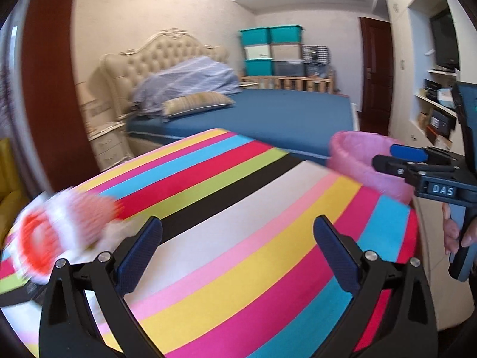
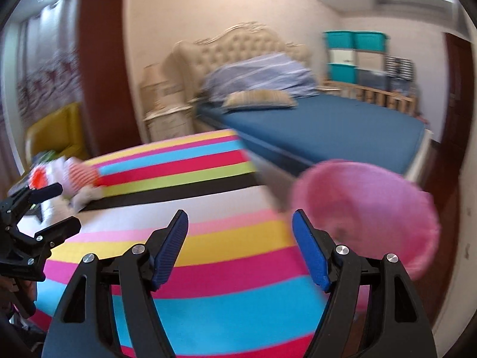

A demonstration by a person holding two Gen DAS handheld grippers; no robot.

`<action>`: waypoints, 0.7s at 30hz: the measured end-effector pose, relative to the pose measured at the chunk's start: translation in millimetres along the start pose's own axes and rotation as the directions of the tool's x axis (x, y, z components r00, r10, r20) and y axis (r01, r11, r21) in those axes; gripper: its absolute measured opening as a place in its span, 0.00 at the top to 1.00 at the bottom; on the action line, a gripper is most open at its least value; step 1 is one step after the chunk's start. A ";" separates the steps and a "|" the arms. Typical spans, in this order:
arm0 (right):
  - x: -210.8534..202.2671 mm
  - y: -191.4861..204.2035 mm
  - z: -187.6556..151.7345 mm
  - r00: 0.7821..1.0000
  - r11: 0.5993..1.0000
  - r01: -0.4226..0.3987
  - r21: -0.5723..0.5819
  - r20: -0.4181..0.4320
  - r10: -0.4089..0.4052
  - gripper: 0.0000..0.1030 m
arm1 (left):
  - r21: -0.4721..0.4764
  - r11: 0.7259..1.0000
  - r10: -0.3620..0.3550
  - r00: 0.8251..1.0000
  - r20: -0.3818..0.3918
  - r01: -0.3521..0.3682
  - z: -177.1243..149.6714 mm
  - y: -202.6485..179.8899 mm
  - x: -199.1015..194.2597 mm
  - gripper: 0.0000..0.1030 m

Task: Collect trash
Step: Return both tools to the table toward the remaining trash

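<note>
Both our grippers, left gripper [image 1: 237, 244] and right gripper [image 2: 240, 247], gape empty; crumpled red-white wrapper [image 1: 59, 232] remains at striped table's [image 1: 238, 208] left edge, pink-lined bin [image 2: 366, 208] waits right.

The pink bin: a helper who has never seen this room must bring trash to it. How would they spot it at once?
Find the round table with the bright striped cloth, in front of the blue bed. The bin stands at the table's right edge, on the side nearest the bed. It is the only pink, translucent, open-topped tub there; the red-and-white trash lies across the table at the left.
</note>
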State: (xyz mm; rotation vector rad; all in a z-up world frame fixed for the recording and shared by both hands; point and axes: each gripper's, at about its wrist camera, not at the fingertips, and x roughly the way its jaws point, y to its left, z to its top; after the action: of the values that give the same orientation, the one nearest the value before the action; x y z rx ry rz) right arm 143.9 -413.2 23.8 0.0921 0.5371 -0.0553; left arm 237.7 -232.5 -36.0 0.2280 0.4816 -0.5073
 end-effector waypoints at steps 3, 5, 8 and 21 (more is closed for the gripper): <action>14.1 56.3 2.8 0.997 0.995 -0.077 -0.070 -0.020 0.076 0.33 | -0.045 0.997 0.061 0.998 -0.005 -0.062 -21.1 41.2 -29.7 0.05; 19.5 84.3 5.1 0.993 0.989 -0.118 -0.091 -0.023 0.116 0.33 | -0.069 0.992 0.107 0.994 -0.013 -0.108 -35.6 67.0 -49.0 0.05; 21.8 130.1 8.2 0.981 0.973 -0.195 -0.123 -0.028 0.194 0.33 | -0.102 0.971 0.216 0.976 -0.029 -0.218 -57.2 108.3 -75.9 0.05; 47.0 309.4 49.4 0.906 0.871 -0.417 -0.259 -0.044 0.421 0.33 | -0.330 0.833 0.413 0.896 -0.164 -0.444 -131.1 252.8 -140.4 0.05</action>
State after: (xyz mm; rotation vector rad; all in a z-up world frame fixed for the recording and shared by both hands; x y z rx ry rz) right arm 233.0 -111.9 64.5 -0.0530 0.4964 0.4422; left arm 210.1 83.1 -56.8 -0.0011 0.5787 0.0400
